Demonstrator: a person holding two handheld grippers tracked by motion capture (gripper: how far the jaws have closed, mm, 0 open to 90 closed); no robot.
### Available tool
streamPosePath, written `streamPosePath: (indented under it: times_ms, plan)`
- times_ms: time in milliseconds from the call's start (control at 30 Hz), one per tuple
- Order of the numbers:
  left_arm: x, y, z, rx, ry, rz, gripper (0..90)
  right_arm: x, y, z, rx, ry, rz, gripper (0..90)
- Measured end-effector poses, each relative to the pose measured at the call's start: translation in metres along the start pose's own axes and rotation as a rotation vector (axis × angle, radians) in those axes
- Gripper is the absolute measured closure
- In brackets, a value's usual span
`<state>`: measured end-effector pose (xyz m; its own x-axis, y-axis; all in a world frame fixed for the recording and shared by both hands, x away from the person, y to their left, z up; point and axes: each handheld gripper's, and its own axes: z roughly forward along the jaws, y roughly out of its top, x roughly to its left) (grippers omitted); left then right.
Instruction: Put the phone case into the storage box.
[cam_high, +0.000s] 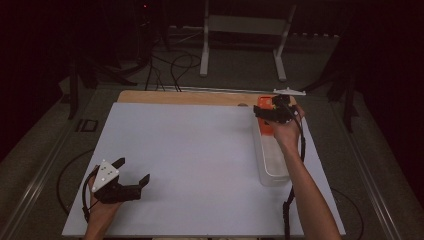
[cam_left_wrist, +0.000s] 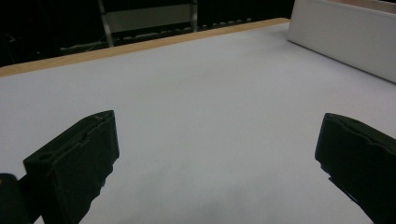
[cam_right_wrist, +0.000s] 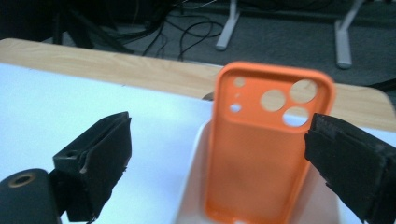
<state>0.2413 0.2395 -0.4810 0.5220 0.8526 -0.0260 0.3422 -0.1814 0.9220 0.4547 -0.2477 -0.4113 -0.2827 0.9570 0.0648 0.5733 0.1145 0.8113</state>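
Right gripper view: my right gripper (cam_right_wrist: 219, 163) has its fingers spread around the orange phone case (cam_right_wrist: 264, 149), which stands lengthwise ahead; left fingers (cam_left_wrist: 74, 163) spread, idle.

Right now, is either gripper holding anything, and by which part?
Nothing held. Left gripper is open over the bare mat. Right gripper is open; the orange phone case stands in the white bin between its jaws, ungripped.
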Motion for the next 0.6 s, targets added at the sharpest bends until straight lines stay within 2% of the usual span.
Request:
streamPosePath:
  times_ms: [467, 500, 600]
  plan:
    - [0.001, 0.000, -0.001, -0.004, -0.001, -0.004, 0.3, 0.023, -0.018, -0.034, -0.006, 0.096, -0.069, 7.3]
    - [0.001, 0.000, -0.002, -0.003, 0.000, -0.005, 0.3, 0.027, -0.021, -0.042, -0.017, 0.117, -0.079, 7.6]
    - [0.002, 0.000, -0.002, -0.003, 0.001, -0.004, 0.3, 0.031, -0.025, -0.051, -0.028, 0.141, -0.091, 7.9]
